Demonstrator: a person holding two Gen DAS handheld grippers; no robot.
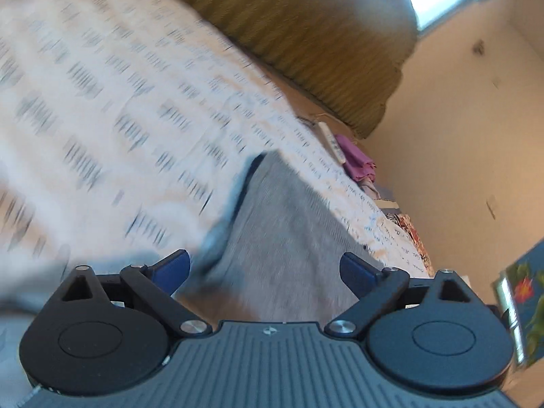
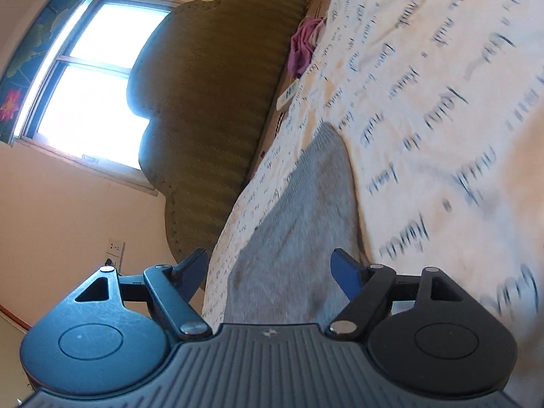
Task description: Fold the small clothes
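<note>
Two grippers face a grey garment (image 1: 289,214) lying flat on the bed's script-printed sheet (image 1: 112,95). Starting left, the left gripper (image 1: 264,267) holds its blue fingers (image 1: 173,267) spread wide, nothing between them, the cloth directly ahead. Further right, the right gripper (image 2: 270,270) likewise has its fingers apart and empty, aimed along the same garment. Beyond lie a purple cloth (image 2: 301,49) and an olive headboard (image 2: 217,102).

Bed (image 2: 425,78), script-print sheet; on it: grey garment (image 2: 306,210), purple cloth (image 2: 301,51), remote (image 2: 288,95).
</note>
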